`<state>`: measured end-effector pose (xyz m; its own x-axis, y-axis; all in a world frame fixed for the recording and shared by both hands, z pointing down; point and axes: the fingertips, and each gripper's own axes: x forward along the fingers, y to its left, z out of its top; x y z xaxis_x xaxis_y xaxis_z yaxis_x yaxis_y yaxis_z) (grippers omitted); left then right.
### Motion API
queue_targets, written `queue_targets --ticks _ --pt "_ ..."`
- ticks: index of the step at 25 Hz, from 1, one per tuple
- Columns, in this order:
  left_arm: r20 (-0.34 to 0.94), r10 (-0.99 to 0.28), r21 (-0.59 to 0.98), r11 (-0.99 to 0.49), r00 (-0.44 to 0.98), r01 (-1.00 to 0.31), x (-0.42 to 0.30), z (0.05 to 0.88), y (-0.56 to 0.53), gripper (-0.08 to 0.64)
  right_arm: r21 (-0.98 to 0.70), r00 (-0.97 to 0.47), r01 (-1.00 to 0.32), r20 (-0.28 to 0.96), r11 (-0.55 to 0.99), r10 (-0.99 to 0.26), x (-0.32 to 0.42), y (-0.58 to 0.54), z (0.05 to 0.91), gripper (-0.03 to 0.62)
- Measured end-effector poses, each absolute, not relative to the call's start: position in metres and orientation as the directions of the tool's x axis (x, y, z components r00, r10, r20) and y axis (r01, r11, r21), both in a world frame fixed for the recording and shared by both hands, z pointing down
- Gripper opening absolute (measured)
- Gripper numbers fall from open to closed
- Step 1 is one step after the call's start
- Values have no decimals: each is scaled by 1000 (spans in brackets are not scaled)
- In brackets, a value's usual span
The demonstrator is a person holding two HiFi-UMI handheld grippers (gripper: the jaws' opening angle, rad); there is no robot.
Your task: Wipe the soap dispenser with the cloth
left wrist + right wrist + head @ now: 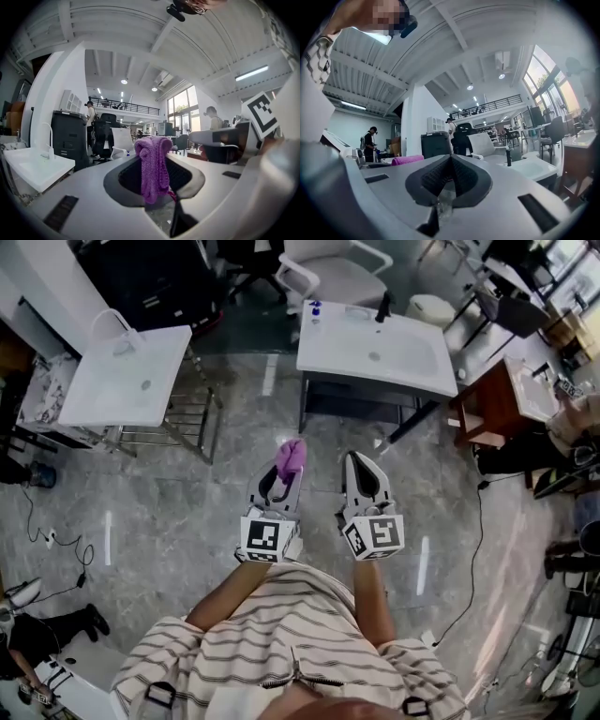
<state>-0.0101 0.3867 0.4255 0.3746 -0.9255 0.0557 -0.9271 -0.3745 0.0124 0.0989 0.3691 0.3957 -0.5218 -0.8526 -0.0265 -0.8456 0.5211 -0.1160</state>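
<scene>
Closest to me, the left gripper (pixel 283 476) is clamped on the purple cloth (pixel 290 457), which is bunched between its pads with a fold sticking out past the tips. Just beside it, the right gripper (pixel 451 163) has its jaws together with nothing between them. Both point level over bare floor (pixel 187 512), well short of the sink (pixel 412 357) ahead. On that sink's far left corner stands a small blue-topped bottle (pixel 316 309). I take it for the dispenser, though it is too small here to be sure.

The risks I see are these. The cloth is pinched along one narrow line, so a hard rub could drag it loose. The bottle sits close to the rim, and an unsteadied push could tip it or knock it off. The right jaws must open before they can brace it.
</scene>
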Motion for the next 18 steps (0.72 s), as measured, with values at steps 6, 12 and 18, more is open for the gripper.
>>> queue_targets --ticks 6,12,18 --pt "56 -920 13 -387 387 -922 -32 413 274 118 -113 -526 -844 -16 524 -850 74 254 386 10" --pt "55 -905 21 -421 421 -907 -49 408 188 118 -114 -514 -851 -19 513 -857 50 170 379 9" --pt "80 -896 38 -435 437 -900 -51 420 133 118 -125 -513 -852 7 509 -858 40 117 389 9"
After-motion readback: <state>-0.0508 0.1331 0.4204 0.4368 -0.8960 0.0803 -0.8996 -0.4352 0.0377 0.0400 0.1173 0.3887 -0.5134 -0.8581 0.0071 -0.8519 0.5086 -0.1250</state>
